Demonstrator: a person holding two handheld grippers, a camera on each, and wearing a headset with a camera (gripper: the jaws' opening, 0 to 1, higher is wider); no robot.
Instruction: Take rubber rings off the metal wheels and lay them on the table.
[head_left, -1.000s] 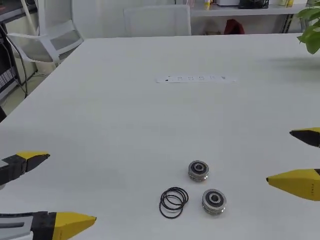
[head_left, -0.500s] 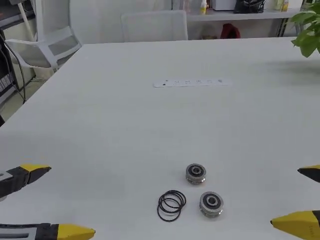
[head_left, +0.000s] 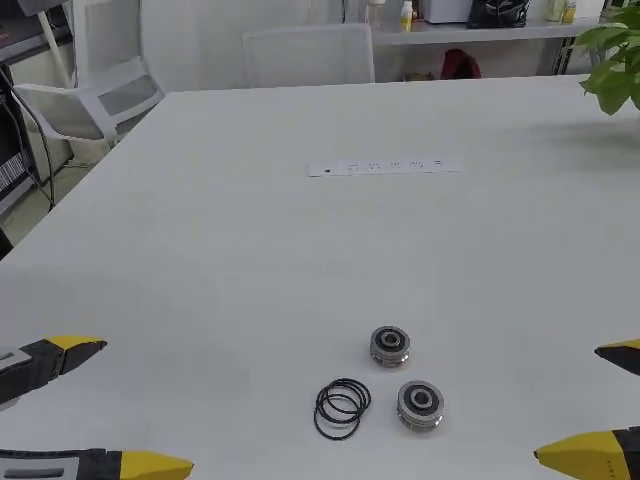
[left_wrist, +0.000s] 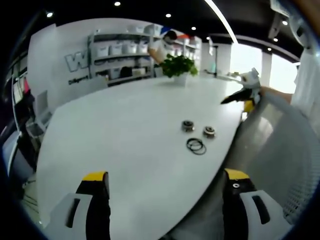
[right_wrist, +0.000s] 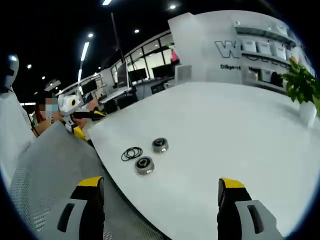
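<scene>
Left claw (head_left: 113, 405) and right claw (head_left: 570, 403) gape, flanking rubber rings (head_left: 341, 407).

I see two shiny round metal wheels (head_left: 389, 345), thin black rubber rings (head_left: 341, 407) and a smooth matt white table (head_left: 250, 250).

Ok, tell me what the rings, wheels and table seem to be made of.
Rings: thin matte black loops overlapping in a pile, probably rubber. Wheels: silvery-grey rims with slight sheen, dark centres, likely metal. Table: smooth matte white top, perhaps laminate.
</scene>
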